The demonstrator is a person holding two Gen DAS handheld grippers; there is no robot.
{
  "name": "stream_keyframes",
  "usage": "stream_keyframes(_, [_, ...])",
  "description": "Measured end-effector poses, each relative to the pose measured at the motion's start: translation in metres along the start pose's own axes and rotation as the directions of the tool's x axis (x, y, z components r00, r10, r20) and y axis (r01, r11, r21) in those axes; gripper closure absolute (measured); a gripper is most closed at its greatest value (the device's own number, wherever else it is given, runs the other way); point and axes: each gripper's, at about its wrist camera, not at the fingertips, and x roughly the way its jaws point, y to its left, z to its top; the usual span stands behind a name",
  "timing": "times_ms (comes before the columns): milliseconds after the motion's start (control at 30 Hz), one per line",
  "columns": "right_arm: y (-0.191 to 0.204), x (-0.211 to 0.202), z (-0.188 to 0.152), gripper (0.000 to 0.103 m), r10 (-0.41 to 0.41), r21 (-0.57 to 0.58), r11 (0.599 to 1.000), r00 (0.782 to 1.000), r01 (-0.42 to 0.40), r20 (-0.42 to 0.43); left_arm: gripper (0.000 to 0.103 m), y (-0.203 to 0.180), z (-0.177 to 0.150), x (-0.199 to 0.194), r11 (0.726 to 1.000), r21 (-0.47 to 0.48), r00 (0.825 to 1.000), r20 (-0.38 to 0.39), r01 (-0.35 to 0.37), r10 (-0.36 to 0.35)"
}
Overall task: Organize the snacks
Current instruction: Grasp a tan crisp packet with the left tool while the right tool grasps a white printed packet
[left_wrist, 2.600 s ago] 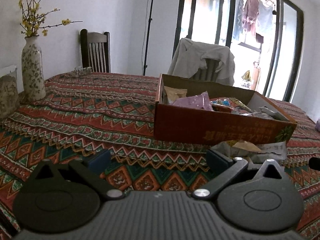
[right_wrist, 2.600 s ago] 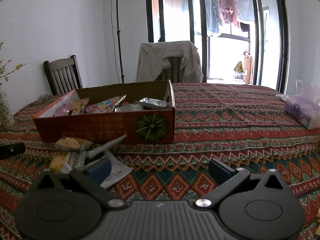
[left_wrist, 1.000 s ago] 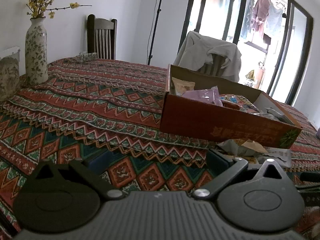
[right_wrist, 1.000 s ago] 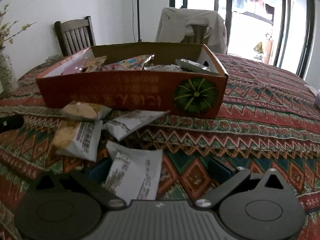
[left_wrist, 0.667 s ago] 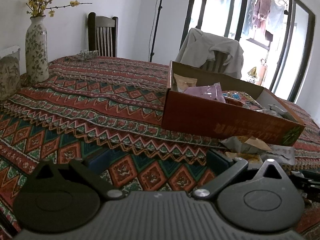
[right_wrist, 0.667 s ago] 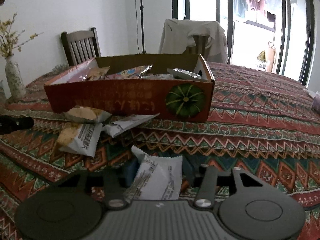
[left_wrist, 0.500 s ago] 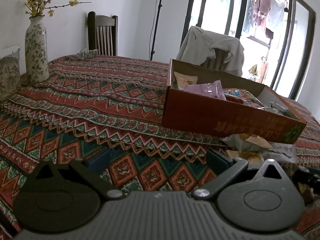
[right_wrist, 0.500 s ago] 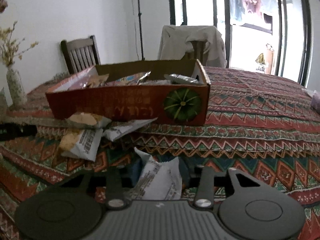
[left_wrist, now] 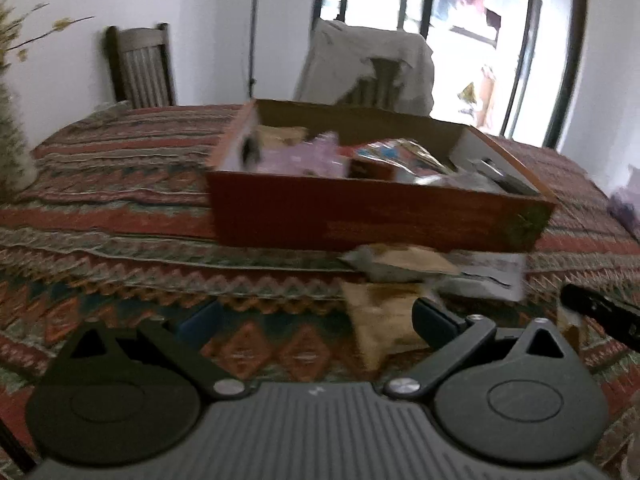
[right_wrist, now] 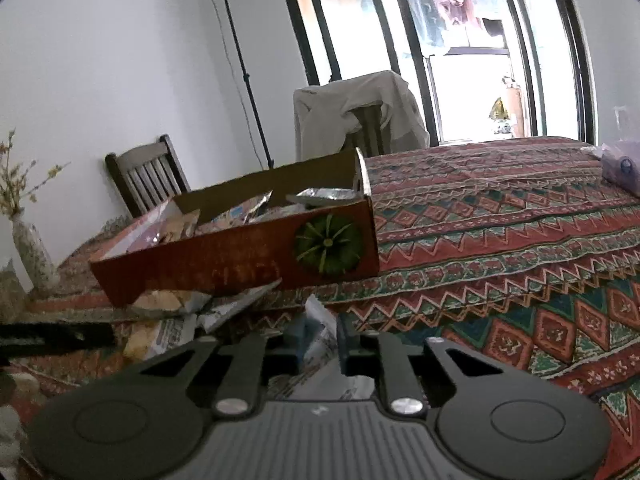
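**Snack sorting: one packet gripped, several still loose**

While the right gripper [right_wrist: 318, 340] holds a white printed packet [right_wrist: 320, 322] at lower centre of the right wrist view, its jaws have just been closing and now stand narrow, pinching the wrapper between them. The left gripper [left_wrist: 316, 322] hangs with jaws wide, nothing between them, at the bottom of the blurred left wrist view.

Progress, judged from the layout: the red cardboard box [left_wrist: 360, 220] at mid frame already contains several packets, including a purple one [left_wrist: 308, 158]. Remaining outside, on the patterned tablecloth [left_wrist: 120, 208] just in front of the box wall, are a tan packet [left_wrist: 384, 320] near the left gripper's right finger, a second tan packet [left_wrist: 400, 266] and a white wrapper [left_wrist: 488, 276] beside it. The task is therefore partly complete.

Surroundings: a flower vase [right_wrist: 34, 256] at far left, a wooden chair [right_wrist: 146, 176] and a cloth-draped chair [right_wrist: 356, 112] behind the table. The near box wall stands between the held packet and the interior; the packet likely needs lifting over it
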Motion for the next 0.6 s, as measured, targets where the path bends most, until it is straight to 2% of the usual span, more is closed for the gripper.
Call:
stream_keyframes(200, [-0.012, -0.007, 0.002, 0.092, 0.004, 0.064, 0.998, 0.999, -0.007, 0.042, 0.000, -0.030, 0.004, 0.018, 0.999, 0.007, 0.997, -0.061, 0.044, -0.044])
stream_keyframes(367, [-0.018, -0.009, 0.003, 0.092, 0.008, 0.102, 0.995, 0.998, -0.014, 0.060, 0.000, -0.045, 0.004, 0.041, 1.000, 0.009, 0.991, -0.134, -0.005, 0.006])
stream_keyframes(467, [-0.019, -0.009, 0.003, 0.092, 0.014, 0.107, 0.994, 0.998, -0.021, 0.062, 0.000, -0.052, 0.001, 0.048, 0.997, 0.035, 0.989, -0.129, -0.069, 0.073])
stream_keyframes(567, [-0.020, -0.009, 0.003, 0.092, 0.023, 0.107, 0.994, 0.998, -0.029, 0.062, 0.000, -0.053, -0.002, 0.048, 0.996, 0.033, 0.990, -0.110, -0.085, 0.088])
stream_keyframes(600, [-0.020, -0.010, 0.002, 0.092, 0.024, 0.105, 0.994, 0.998, -0.031, 0.064, 0.004, -0.054, -0.002, 0.047, 0.996, 0.037, 0.990, -0.107, -0.087, 0.090])
